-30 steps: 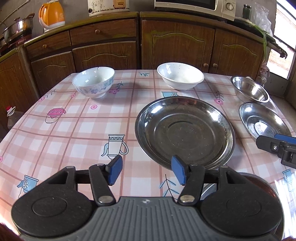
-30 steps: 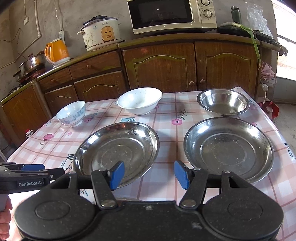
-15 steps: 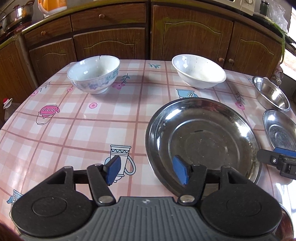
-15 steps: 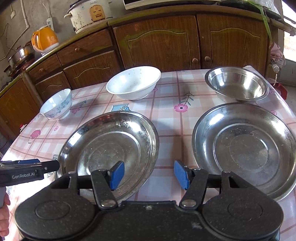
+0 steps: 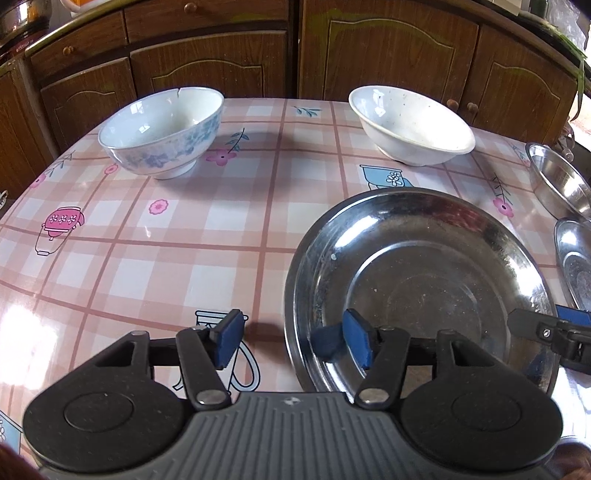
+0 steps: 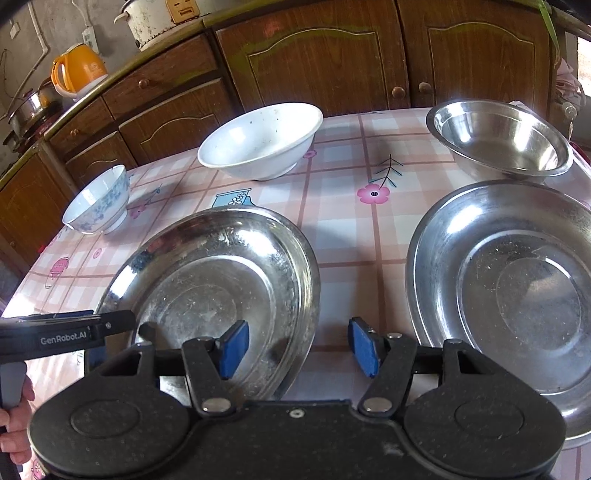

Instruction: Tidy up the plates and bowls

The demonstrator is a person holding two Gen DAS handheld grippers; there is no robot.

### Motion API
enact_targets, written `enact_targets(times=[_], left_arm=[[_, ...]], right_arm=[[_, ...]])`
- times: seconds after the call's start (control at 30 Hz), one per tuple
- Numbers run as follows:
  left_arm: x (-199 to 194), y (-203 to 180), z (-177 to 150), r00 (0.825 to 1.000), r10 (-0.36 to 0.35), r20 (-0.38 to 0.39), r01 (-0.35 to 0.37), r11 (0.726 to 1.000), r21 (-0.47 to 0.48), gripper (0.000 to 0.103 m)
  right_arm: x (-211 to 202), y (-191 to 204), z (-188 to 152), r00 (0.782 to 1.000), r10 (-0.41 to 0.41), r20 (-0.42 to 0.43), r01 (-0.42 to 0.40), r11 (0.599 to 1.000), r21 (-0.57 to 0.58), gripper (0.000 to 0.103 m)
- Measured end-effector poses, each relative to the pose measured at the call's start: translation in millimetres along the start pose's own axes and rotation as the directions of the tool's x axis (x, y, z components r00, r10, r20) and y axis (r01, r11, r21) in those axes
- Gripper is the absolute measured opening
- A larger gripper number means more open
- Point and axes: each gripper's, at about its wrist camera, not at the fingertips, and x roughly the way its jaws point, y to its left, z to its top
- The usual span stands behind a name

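A large steel plate [image 5: 424, 277] [image 6: 207, 288] lies on the pink checked tablecloth [image 5: 184, 236]. My left gripper [image 5: 293, 339] straddles its left rim, one blue pad outside and one inside. Its jaws are closing, and the pads are not touching the rim. My right gripper [image 6: 297, 345] stands open astride the same plate's right rim. A second steel plate [image 6: 517, 295] lies to the right. Behind it sits a steel bowl [image 6: 498, 140]. A white bowl [image 5: 410, 125] and a blue-flowered bowl [image 5: 162, 136] stand at the back.
Brown cabinets [image 5: 388, 55] run close behind the table. An orange kettle [image 6: 79, 70], a rice cooker [image 6: 162, 18] and a pot [image 6: 26, 107] stand on the counter. A hand [image 6: 14, 424] holds the left gripper's handle at the lower left of the right wrist view.
Both grippers have moved forward and down onto the left steel plate, so its rims now lie between their fingers. The left jaws have narrowed slightly.
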Motion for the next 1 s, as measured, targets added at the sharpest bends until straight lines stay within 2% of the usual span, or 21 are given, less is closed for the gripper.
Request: enact_targets(times=[0.03,0.07,0.1,0.17,0.27,0.43,0.7,1.0], left_arm=[[1.5,-0.4,0.8,1.000,-0.009,0.001,0.009,1.000,-0.001,0.056],[2.1,-1.8,1.7,1.000,-0.009,0.008,0.009,1.000,0.005,0.055],[2.4,-3.1,2.6,1.000,-0.012,0.014,0.012,1.000,0.013,0.053],[3.5,-6.0,4.2,0.999,-0.027,0.022,0.027,0.999,0.023,0.038],[5.5,-6.0,6.2,0.999,-0.024,0.031,0.024,1.000,0.015,0.037],[-4.2,-3.5,9.9,0.998,-0.038,0.059,0.037,0.999,0.006,0.029],[-30.0,-7.8,20.1,0.993,-0.026,0.116,0.024,1.000,0.018,0.027],[-67.1,-14.1,34.7,0.980,-0.030,0.198,0.025,0.999,0.026,0.024]], right_arm=[[1.7,0.0,1.0,1.000,0.011,0.002,-0.011,1.000,0.004,0.070],[2.9,0.8,1.7,1.000,0.013,0.006,-0.013,1.000,0.001,0.060],[4.5,1.7,2.7,1.000,0.019,0.008,-0.019,1.000,-0.003,0.045],[7.1,3.0,3.6,1.000,0.016,0.012,-0.016,1.000,-0.006,0.034],[8.9,3.4,5.2,1.000,-0.007,0.023,0.007,1.000,-0.001,0.024],[-0.9,0.5,7.3,0.998,-0.009,0.063,0.007,1.000,0.021,0.023],[-25.6,11.0,19.1,0.992,-0.019,0.125,0.021,1.000,-0.008,0.022],[-59.8,18.9,31.7,0.979,-0.017,0.204,0.019,1.000,-0.009,0.022]])
